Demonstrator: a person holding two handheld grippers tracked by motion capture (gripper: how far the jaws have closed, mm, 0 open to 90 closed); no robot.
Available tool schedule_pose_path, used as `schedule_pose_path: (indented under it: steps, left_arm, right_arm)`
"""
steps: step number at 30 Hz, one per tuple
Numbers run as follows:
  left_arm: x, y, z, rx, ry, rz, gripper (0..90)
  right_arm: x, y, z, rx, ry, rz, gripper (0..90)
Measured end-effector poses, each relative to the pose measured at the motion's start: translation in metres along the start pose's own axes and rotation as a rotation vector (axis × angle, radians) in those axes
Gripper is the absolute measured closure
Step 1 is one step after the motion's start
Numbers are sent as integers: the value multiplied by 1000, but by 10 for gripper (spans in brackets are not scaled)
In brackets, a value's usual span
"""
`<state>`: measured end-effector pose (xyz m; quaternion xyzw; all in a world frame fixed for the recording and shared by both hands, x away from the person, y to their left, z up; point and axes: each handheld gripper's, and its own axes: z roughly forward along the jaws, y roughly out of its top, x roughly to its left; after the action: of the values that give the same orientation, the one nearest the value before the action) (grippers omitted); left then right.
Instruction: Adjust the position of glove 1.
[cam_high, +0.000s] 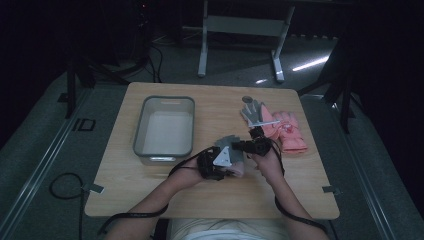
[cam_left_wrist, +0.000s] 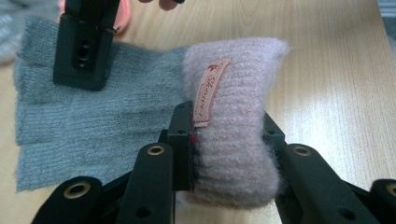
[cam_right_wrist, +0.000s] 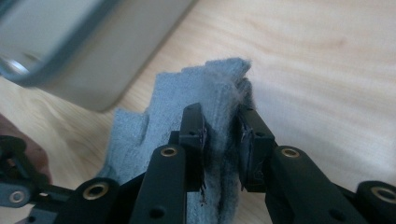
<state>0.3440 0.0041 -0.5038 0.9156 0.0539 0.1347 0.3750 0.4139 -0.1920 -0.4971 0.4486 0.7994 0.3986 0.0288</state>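
Three gloves and one bin (cam_high: 165, 127) counted; my left gripper (cam_left_wrist: 229, 140) and right gripper (cam_right_wrist: 223, 140) both clamp the grey-and-pink glove (cam_left_wrist: 140, 93) between nearly closed jaws.

Both forearms in from the near edge of the high view, angled inward so the hands meet close together just above the worktop. Left gripper (cam_high: 218, 162) carried in the left hand (cam_high: 192, 170), grey plate facing up, jaws drawn in and pinching soft knit between the pads. Right gripper (cam_high: 250, 146) carried in the right hand (cam_high: 267, 160), pointed toward the left one, jaws likewise clamped on bunched fabric. Cables trailing back along both arms.
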Motion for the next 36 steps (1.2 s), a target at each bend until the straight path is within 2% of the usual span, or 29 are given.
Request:
schedule_pose_path:
  steps: [3,6,17,24,30,36]
  left_arm:
    - [5,7,-8,10,5,20,674]
    - [12,14,-18,25,7,42,674]
    - [35,23,-55,56,35,72,673]
    - [47,18,-74,72,54,84,672]
    - [56,8,-91,79,65,79,670]
    - [62,-2,-105,95,100,90,667]
  right_arm:
    - [2,5,-5,-14,6,-3,745]
    - [6,20,-13,-41,15,-14,745]
    - [25,53,-17,-90,32,-47,745]
    - [39,74,-9,-100,38,-65,745]
    - [52,88,2,-97,52,-87,745]
    - [66,102,12,-101,55,-112,746]
